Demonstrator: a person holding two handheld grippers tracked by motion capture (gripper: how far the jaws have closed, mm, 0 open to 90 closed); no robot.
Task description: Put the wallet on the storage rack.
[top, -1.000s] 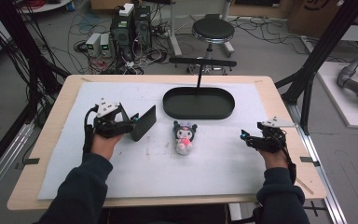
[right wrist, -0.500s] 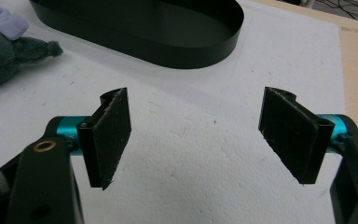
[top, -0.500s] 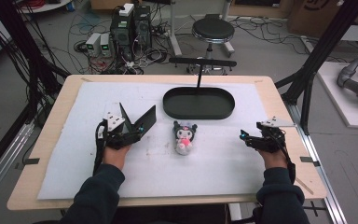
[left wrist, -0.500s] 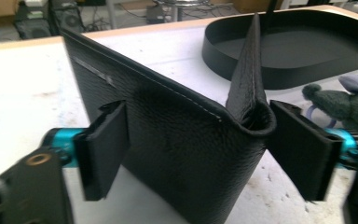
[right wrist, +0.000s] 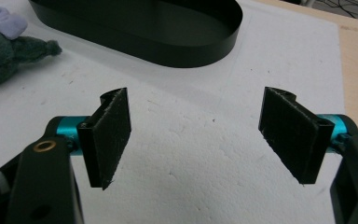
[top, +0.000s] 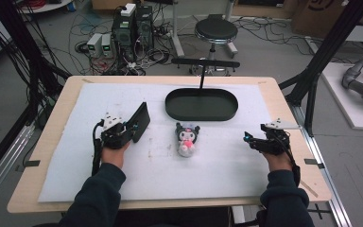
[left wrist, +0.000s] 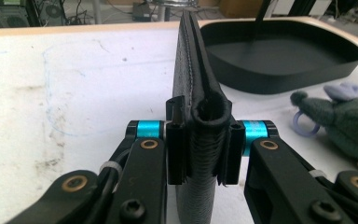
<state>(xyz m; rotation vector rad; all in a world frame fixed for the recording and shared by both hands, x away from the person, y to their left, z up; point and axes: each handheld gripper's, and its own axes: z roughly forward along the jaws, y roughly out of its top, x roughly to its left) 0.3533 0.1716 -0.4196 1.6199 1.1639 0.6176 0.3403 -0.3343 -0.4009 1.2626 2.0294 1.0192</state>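
My left gripper (top: 131,129) is at the left of the white mat, shut on a flat black stitched pouch (top: 140,121) that stands on edge. Its jaws have just been closing, and in the left gripper view both pads press the pouch (left wrist: 197,70) at its near end, the left gripper (left wrist: 201,156) clamped around it. A small dark plush toy (top: 187,137) with a pink front lies mid-mat, apart from both grippers. At the right, my right gripper (top: 251,139) hovers open over bare mat, nothing between the pads of the right gripper (right wrist: 200,135).
A black oval tray (top: 201,115) with an upright post and crossbar sits at the back centre; its wall (left wrist: 279,79) lies beyond the pouch, and its rim (right wrist: 168,51) is ahead of the right jaws. The plush toy (left wrist: 345,116) lies right of the pouch.
The left hand shifted slightly toward the near right, and its jaws narrowed from wide apart onto the black pouch. The right hand and the plush toy stayed put.
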